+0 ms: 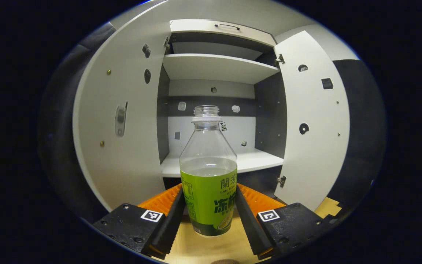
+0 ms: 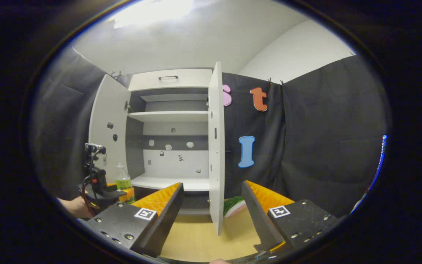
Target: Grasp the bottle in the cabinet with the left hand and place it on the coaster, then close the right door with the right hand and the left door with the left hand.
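A clear uncapped bottle (image 1: 208,176) with a green label and some liquid stands upright between the fingers of my left gripper (image 1: 209,218), which is shut on its label. It is in front of the open cabinet (image 1: 218,68), above the wooden table (image 1: 203,247). In the right gripper view the same bottle (image 2: 123,179) and the left gripper (image 2: 123,195) appear at the left, before the cabinet's left door (image 2: 106,124). My right gripper (image 2: 213,209) is open and empty, facing the edge of the right door (image 2: 216,146). A green, white and pink flat item (image 2: 234,207), possibly the coaster, lies behind that door.
Both cabinet doors (image 1: 313,121) stand wide open, and the shelves (image 1: 258,161) inside are bare. A drawer with a handle (image 1: 225,26) tops the cabinet. A hand (image 2: 72,208) holds the left gripper. Black cloth walls surround the booth.
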The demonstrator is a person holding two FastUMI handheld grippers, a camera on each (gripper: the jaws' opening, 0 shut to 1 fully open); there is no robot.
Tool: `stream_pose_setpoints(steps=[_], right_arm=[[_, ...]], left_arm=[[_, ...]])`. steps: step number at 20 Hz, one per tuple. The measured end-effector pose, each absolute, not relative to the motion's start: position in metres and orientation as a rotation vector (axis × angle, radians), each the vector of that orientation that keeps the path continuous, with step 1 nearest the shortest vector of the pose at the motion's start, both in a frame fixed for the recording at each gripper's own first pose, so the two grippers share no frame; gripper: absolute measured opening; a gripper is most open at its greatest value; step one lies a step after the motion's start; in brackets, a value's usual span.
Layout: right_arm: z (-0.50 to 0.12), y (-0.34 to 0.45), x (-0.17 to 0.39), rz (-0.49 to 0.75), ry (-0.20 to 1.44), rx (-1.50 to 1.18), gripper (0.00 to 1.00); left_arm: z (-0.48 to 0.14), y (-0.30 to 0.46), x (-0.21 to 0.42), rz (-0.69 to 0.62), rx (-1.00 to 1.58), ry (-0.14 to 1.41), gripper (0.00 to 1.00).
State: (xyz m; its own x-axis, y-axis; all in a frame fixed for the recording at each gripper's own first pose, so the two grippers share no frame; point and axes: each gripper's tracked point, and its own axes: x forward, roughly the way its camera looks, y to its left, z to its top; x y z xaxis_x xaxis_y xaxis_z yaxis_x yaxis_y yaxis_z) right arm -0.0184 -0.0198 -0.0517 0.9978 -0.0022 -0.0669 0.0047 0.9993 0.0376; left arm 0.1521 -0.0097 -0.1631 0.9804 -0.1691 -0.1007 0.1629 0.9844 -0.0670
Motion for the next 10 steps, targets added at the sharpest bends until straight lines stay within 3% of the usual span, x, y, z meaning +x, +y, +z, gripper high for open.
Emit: stream_pose_setpoints(steps=[9,10], right_arm=[[-0.056,-0.011,-0.013,0.042,0.069,0.058,0.99],[-0.055,-0.01,-0.008,0.049,0.067,0.059,0.94]], left_arm=[[-0.241,-0.029,0.068,-0.255,-0.054,0.157,0.81],[-0.248,-0.032,0.063,-0.264,-0.05,0.151,0.81]])
